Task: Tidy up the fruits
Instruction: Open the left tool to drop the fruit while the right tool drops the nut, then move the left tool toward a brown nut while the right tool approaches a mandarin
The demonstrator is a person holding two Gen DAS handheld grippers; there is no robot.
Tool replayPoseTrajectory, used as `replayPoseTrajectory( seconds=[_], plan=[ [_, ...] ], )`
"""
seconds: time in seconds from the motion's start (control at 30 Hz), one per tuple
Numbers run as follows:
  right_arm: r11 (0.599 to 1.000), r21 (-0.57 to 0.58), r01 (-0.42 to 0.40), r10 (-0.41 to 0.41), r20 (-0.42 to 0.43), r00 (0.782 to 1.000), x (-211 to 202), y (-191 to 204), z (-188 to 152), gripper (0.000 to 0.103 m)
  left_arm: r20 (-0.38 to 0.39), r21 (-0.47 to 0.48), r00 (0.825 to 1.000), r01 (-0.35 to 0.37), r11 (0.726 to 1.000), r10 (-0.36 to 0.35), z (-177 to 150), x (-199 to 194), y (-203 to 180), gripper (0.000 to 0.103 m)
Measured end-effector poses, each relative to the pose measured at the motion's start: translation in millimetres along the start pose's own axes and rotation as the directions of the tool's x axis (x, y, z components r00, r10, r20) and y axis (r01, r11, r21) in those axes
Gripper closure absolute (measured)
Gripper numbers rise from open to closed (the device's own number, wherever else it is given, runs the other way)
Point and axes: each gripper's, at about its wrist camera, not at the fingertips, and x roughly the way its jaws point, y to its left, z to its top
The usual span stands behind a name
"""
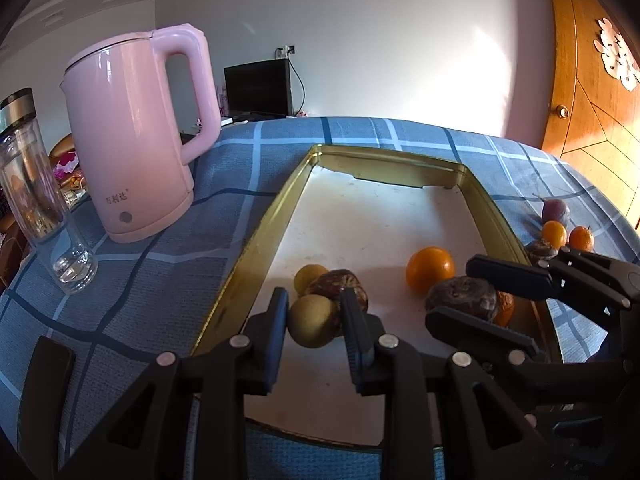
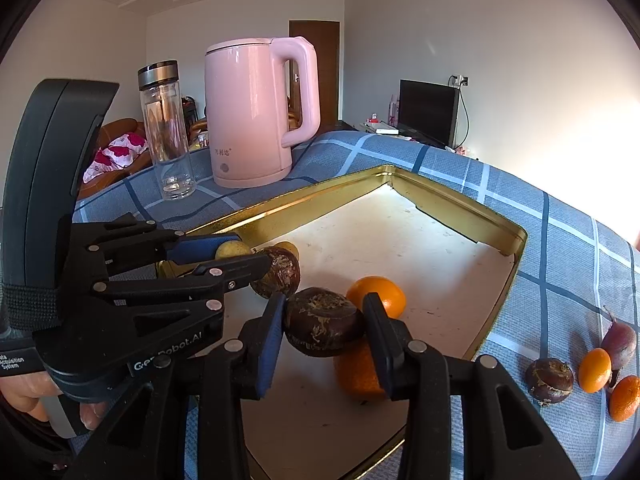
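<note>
In the left wrist view the left hand-held gripper (image 1: 314,316) sits low centre, its jaws drawn in close around a yellow-green fruit (image 1: 314,322) that rests on the white floor of the gold-rimmed tray (image 1: 248,248); whether the pads (image 1: 280,320) press on it or only flank it cannot be told. The right wrist view shows the right hand-held gripper (image 2: 324,328) at lower centre with a dark brown fruit (image 2: 322,322) filling the gap between its blue pads (image 2: 272,340), an orange fruit (image 2: 358,372) just under it and a second orange (image 2: 378,292) behind. Only the right view shows fingers (image 2: 24,396) of the person's hand wrapped round the left tool's handle at lower left, and a brown door at upper centre; only the left view shows the wooden door (image 1: 592,92) at upper right. Both tools point downward into the near end of the tray, side by side. Another brown fruit (image 1: 340,284) and a yellow one (image 1: 310,274) lie just behind the left jaws. Outside the tray, on the blue checked cloth of the surface (image 1: 152,272), a purple fruit (image 2: 620,340), two small oranges (image 2: 595,370) and a brown fruit (image 2: 550,380) cluster at the lower right. A pink kettle (image 1: 136,140) and a glass bottle (image 1: 36,200) stand at the left.
</note>
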Motion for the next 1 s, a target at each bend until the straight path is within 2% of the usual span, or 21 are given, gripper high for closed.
replayPoseTrajectory(
  seconds=[0.23,0.3,0.37,0.47,0.77,1.0],
  plan=[
    [1.000,0.017,-0.001,0.000,0.020,1.000,-3,-2,-1,0.052,0.019,-0.024,1.000,-0.014,1.000,0.015,-1,-4,3,0.051],
    [1.000,0.024,0.000,-0.001,0.028,1.000,-4,-4,-1,0.052,0.026,-0.029,0.999,-0.023,0.999,0.023,-1,-5,4,0.043],
    [0.999,0.034,0.005,-0.006,0.037,0.999,-6,-6,-2,0.048,0.034,-0.040,0.999,-0.031,0.999,0.032,-1,-7,6,0.038],
    [0.999,0.050,0.015,-0.018,0.049,0.999,-9,-8,-2,0.041,0.041,-0.048,0.999,-0.028,0.998,0.030,-1,-9,6,0.036],
    [0.997,0.060,0.057,-0.062,0.100,0.993,-17,-9,-3,0.037,0.070,-0.080,0.997,-0.029,0.996,0.034,0,-14,7,0.030],
    [0.994,0.094,0.059,-0.073,0.146,0.987,-26,-15,-5,0.031,0.086,-0.055,0.994,-0.065,0.996,0.070,0,-18,-1,0.029]
  ],
)
